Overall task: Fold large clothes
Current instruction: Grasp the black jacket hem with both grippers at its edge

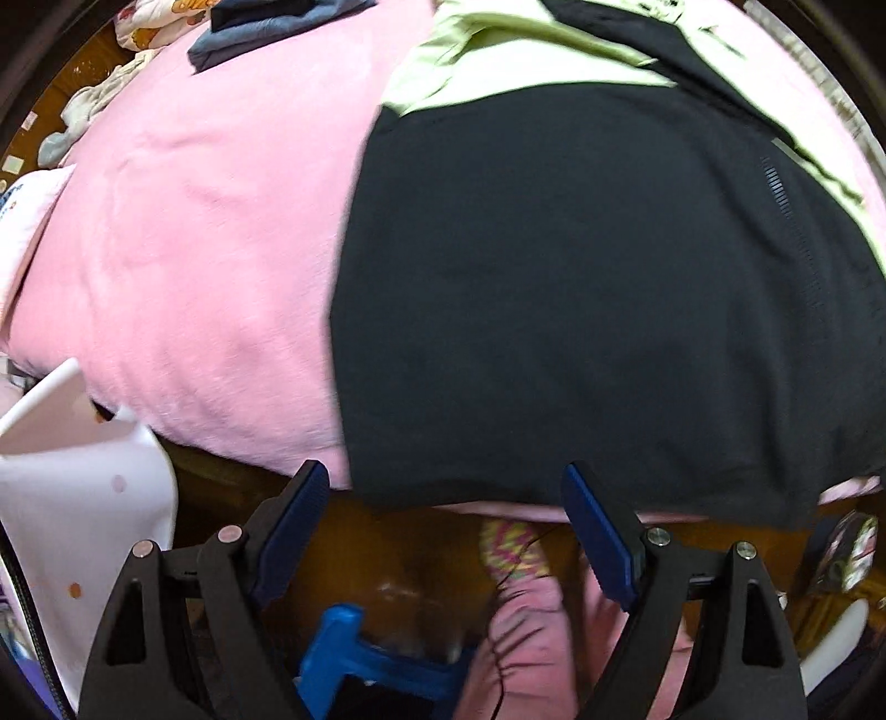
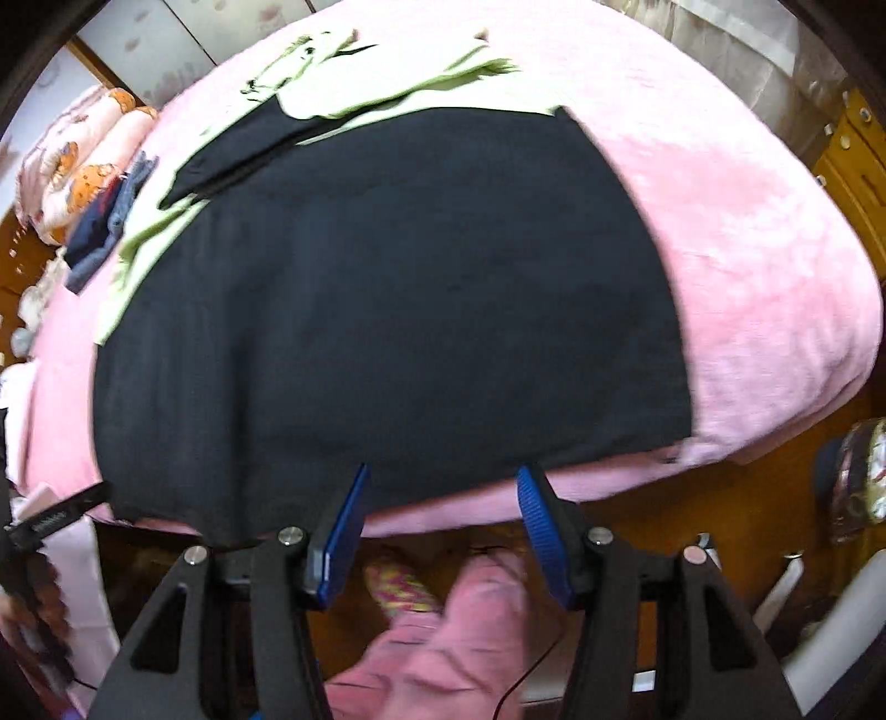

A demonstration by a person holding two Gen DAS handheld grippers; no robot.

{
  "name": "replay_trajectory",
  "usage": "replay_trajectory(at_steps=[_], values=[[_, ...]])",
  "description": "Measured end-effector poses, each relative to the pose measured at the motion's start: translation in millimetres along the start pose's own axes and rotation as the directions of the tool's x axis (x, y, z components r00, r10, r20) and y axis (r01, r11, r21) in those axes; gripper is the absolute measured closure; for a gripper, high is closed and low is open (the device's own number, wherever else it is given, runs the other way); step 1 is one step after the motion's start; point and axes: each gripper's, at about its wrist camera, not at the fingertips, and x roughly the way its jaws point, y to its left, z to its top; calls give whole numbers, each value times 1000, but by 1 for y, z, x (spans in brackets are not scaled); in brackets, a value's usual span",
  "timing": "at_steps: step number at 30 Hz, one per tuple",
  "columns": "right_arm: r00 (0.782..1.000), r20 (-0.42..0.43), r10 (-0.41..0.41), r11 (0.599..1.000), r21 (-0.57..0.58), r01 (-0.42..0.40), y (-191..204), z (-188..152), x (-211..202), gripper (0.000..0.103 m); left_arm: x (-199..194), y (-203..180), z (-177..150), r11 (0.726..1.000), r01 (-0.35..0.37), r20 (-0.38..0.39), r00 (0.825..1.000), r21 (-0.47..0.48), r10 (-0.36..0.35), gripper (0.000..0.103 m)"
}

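A large black and light-green jacket (image 1: 581,288) lies spread flat on a pink blanket (image 1: 210,266); its hem hangs over the near edge. A sleeve lies folded across its upper part. In the right wrist view the jacket (image 2: 387,310) fills the middle of the pink blanket (image 2: 764,266). My left gripper (image 1: 443,487) is open and empty, just off the hem near the jacket's left corner. My right gripper (image 2: 443,487) is open and empty, its fingertips at the hem's edge.
Folded blue clothes (image 1: 266,33) lie at the blanket's far left, also in the right wrist view (image 2: 105,232). A white plastic bin (image 1: 72,498) stands left, below the bed edge. The person's pink-trousered leg (image 2: 443,637) and patterned sock (image 1: 515,548) are on the brown wooden floor (image 1: 387,543). A wooden cabinet (image 2: 853,166) stands right.
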Motion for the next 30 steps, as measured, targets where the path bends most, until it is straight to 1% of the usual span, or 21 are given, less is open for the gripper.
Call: replay_trajectory(at_steps=[2,4,6,9,11,14,16,17,19,20,23,24,25,26,27,28,29,30], values=[[999,17,-28,1000,15,27,-21,-1,1,48,5,12,-1,1000,-6,-7,1000,19,6,19],[999,23,-34,998,45,32,-39,-2,3,48,9,22,-1,999,-13,-5,1000,45,13,19],[999,19,-28,995,92,26,-61,0,6,48,12,31,-2,998,-15,-1,1000,60,15,19],[998,53,-16,993,120,9,-81,4,6,48,16,47,-1,998,-3,-2,1000,67,3,19],[998,52,-30,991,134,23,-91,8,10,48,18,57,2,998,35,-5,999,61,-35,19],[999,35,-38,985,168,32,-102,13,17,48,23,72,6,992,110,1,994,54,-110,19],[999,33,-17,984,180,11,-108,16,23,48,24,79,7,983,172,14,985,55,-173,19],[1000,21,21,981,193,-24,-111,18,28,48,26,83,9,978,202,21,979,56,-203,19],[997,-11,74,973,220,-70,-113,23,38,48,33,91,12,965,258,22,966,53,-259,20],[996,-29,88,969,234,-79,-113,27,44,48,37,95,15,957,285,16,958,48,-286,21],[996,-44,84,969,237,-71,-109,33,47,49,49,100,19,942,335,-6,942,28,-335,22],[996,-46,82,969,236,-69,-109,34,47,49,53,102,19,938,347,-18,938,16,-346,25],[996,-50,79,971,232,-65,-107,34,46,53,57,103,20,934,358,-29,933,4,-358,28],[996,-52,78,972,227,-64,-105,34,45,56,61,104,20,929,370,-41,928,-10,-370,36],[996,-57,68,975,217,-54,-103,33,43,59,64,105,19,923,385,-53,921,-23,-385,39],[997,-58,59,977,208,-46,-102,32,41,65,65,102,17,917,397,-59,915,-33,-398,39],[997,-55,50,979,201,-38,-100,31,39,71,67,102,16,913,406,-61,911,-36,-408,42],[998,-51,43,980,198,-32,-100,30,38,74,68,100,13,912,410,-58,910,-36,-411,46]])
